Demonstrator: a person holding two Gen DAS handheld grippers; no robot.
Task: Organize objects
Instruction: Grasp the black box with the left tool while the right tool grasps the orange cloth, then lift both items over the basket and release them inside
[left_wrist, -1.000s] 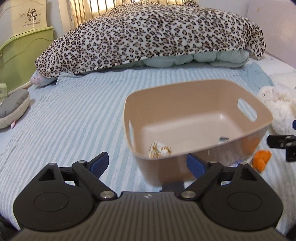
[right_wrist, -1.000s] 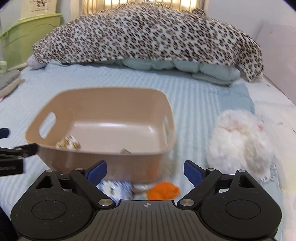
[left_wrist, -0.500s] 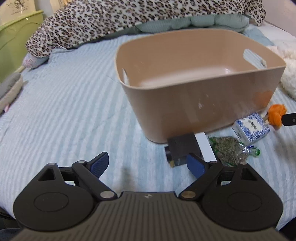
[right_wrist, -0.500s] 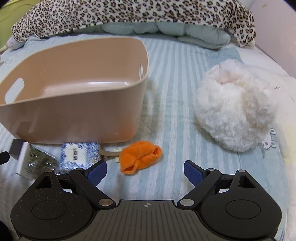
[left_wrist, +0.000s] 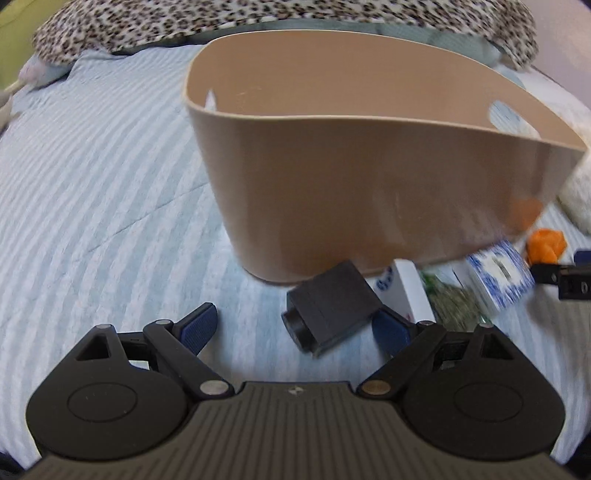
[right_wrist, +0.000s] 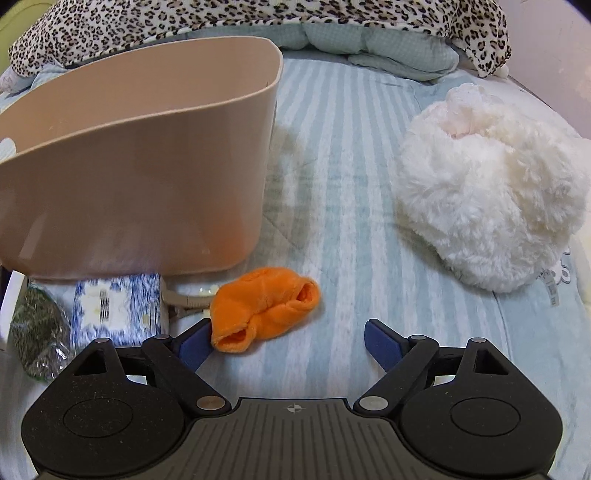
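Both sets of jaws gape apart with nothing gripped, the left gripper over the black box, the right gripper's having just narrowed slightly beside the orange cloth, everything outside the beige bin on the bed.

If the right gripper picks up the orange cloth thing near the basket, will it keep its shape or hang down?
The orange cloth piece looks like soft fleece, crumpled with open folds, so it will probably sag and hang from the pads. It seems light for its size. Its fuzzy surface should grip well, not slip.
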